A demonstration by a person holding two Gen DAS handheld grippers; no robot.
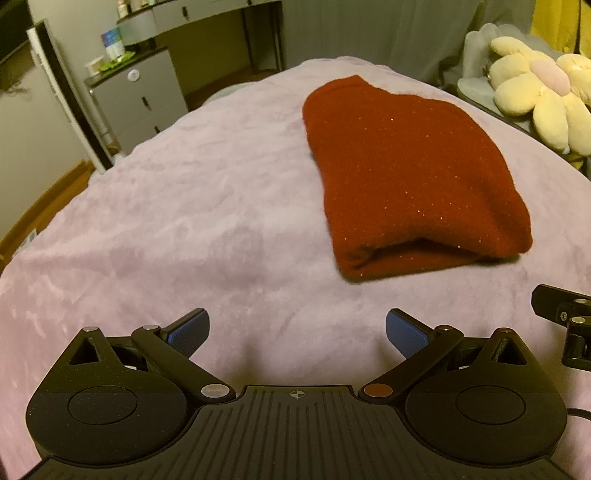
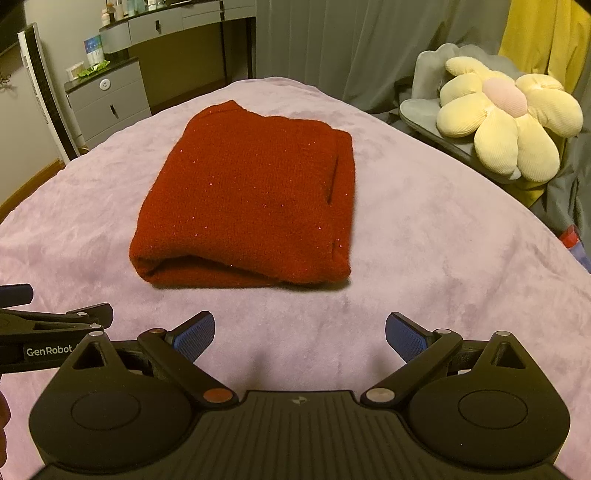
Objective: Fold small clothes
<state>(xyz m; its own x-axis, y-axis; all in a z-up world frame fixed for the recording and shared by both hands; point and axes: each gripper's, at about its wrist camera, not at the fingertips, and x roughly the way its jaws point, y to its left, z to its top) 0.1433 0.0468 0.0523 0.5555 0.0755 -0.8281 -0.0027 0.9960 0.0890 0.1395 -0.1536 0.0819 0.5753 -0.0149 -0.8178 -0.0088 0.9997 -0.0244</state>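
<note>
A dark red knit garment [image 1: 410,177] lies folded into a thick rectangle on the pale purple blanket [image 1: 184,206]; it also shows in the right wrist view [image 2: 251,199]. My left gripper [image 1: 297,332] is open and empty, hovering over the blanket short of the garment's near edge and to its left. My right gripper [image 2: 300,334] is open and empty, just short of the garment's near folded edge. Part of the right gripper shows at the left view's right edge [image 1: 565,317], and the left gripper shows at the right view's left edge [image 2: 55,328].
A yellow flower-shaped plush [image 2: 506,118] lies on a grey chair [image 2: 424,110] to the right of the bed. Grey drawers [image 2: 107,107] and a desk [image 2: 177,26] stand behind on the left. A grey curtain [image 2: 369,44] hangs at the back.
</note>
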